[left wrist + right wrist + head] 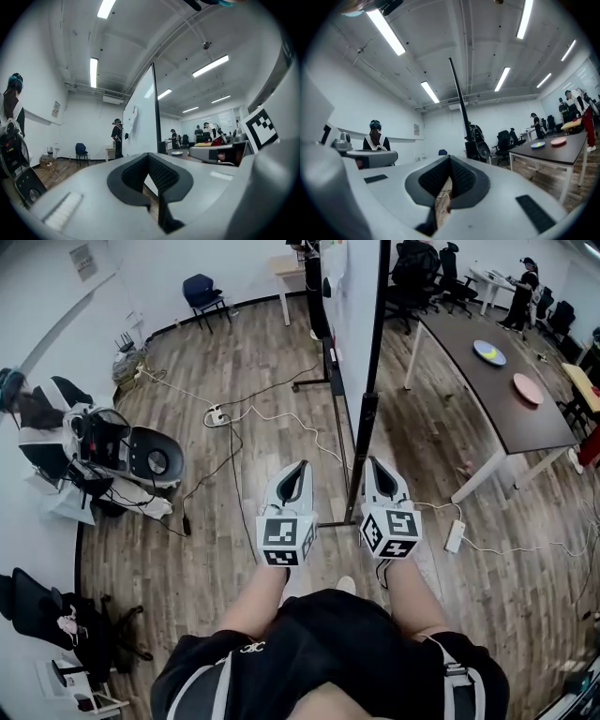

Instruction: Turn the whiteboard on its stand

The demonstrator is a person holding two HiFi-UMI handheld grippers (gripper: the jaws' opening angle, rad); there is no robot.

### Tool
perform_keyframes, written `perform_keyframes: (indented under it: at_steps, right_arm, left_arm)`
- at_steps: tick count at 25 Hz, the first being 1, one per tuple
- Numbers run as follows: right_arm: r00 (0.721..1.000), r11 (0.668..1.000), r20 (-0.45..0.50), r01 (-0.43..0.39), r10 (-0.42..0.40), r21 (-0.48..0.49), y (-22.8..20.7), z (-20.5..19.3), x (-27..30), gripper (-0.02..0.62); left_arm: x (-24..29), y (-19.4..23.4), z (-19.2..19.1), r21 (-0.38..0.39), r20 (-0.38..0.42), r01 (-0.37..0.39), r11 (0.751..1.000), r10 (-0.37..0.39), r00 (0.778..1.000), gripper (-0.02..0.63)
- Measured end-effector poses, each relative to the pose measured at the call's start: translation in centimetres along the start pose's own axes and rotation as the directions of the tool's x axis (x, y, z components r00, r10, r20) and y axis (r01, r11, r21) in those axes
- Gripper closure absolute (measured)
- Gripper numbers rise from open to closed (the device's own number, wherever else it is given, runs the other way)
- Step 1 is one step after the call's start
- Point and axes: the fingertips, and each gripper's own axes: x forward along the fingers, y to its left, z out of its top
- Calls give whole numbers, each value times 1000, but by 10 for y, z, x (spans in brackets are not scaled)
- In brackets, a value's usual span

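Note:
The whiteboard [352,306] stands on its black stand [364,442] straight ahead of me, seen nearly edge-on in the head view. My left gripper [298,468] hangs just left of the stand's post and my right gripper [379,463] just right of it; neither touches it. Both are shut with nothing between the jaws. In the left gripper view the white board face [140,117] rises beyond the shut left gripper [150,157]. In the right gripper view the board shows as a thin black edge [459,98] above the shut right gripper [450,160].
A dark table [469,343] with a blue plate [488,352] and a pink plate [528,388] stands at the right. Cables and power strips [216,414] [455,536] lie on the wooden floor. Equipment [141,456] sits at the left, office chairs [422,273] behind.

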Motion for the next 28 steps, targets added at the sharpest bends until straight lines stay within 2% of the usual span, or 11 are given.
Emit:
perform_keyframes:
  at_steps: [5, 10, 12, 15, 20, 27, 28]
  right_arm:
    - [1000, 1000, -16, -23, 23, -5, -23, -3, 37, 606]
    - [999, 999, 40, 35, -34, -21, -35, -3, 61, 606]
    - [999, 999, 43, 32, -31, -29, -34, -5, 72, 462]
    - [999, 998, 7, 54, -53, -22, -38, -12, 88, 421]
    - [988, 988, -74, 129, -136, -88, -56, -32, 120, 363]
    - [966, 968, -133, 203, -222, -145, -74, -48, 151, 357]
    - [963, 965, -130, 217, -237, -149, -76, -47, 152, 382]
  left_arm:
    - [40, 3, -4, -24, -21, -17, 1000, 17, 1000, 603]
    - [60, 18, -10, -1, -28, -10, 1000, 10, 1000, 603]
    - [69, 29, -8, 10, -22, 2, 1000, -2, 1000, 603]
    - [78, 39, -7, 6, -17, 26, 1000, -26, 1000, 603]
    - [88, 46, -22, -43, -45, 61, 997, -63, 997, 603]
    - [100, 65, -20, -45, -36, 61, 997, -62, 997, 603]
    - [101, 66, -20, -45, -35, 59, 997, -61, 998, 603]
